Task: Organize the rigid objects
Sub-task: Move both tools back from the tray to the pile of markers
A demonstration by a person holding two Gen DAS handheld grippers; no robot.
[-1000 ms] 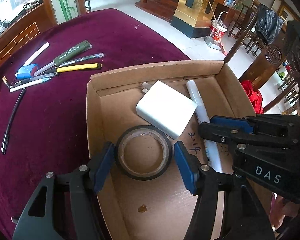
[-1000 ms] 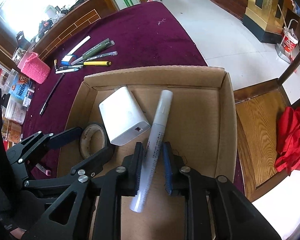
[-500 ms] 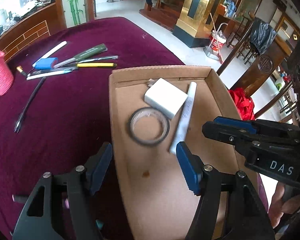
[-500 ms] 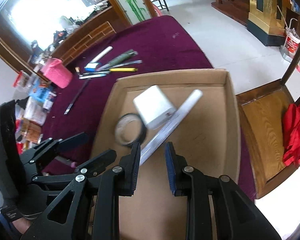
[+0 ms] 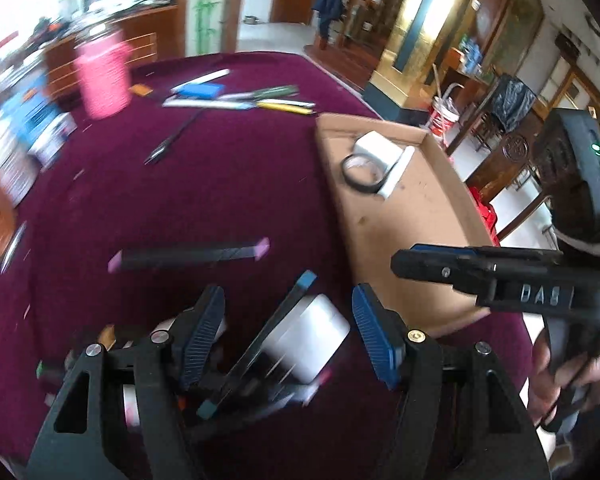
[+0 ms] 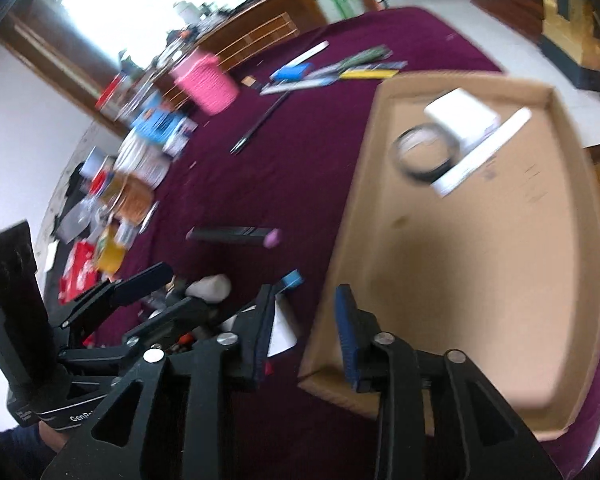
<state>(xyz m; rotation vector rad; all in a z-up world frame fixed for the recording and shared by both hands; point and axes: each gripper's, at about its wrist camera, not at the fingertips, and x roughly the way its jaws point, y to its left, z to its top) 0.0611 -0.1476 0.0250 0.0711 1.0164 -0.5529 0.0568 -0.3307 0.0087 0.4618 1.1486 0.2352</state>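
Observation:
A shallow cardboard box (image 5: 428,240) (image 6: 500,280) lies on the purple tablecloth. It holds a black tape ring (image 5: 360,168) (image 6: 424,156), a white adapter block (image 5: 376,146) (image 6: 460,114) and a white marker (image 5: 398,178) (image 6: 484,152). My left gripper (image 5: 288,332) is open over a near pile with a white cylinder (image 5: 308,336) and a black blue-tipped stick (image 5: 276,320). My right gripper (image 6: 304,332) is open and empty over the box's near left corner. Both views are blurred.
A black bar with pink ends (image 5: 188,256) (image 6: 232,235) lies mid-table. Pens and a blue item (image 5: 236,96) (image 6: 328,70) lie at the far side, near a pink cup (image 5: 102,80) (image 6: 206,84). Packets and clutter (image 6: 132,168) line the left edge.
Both grippers pulled back from the box toward the near table edge. The right gripper let go of the white marker, which now lies in the box against the adapter and tape.

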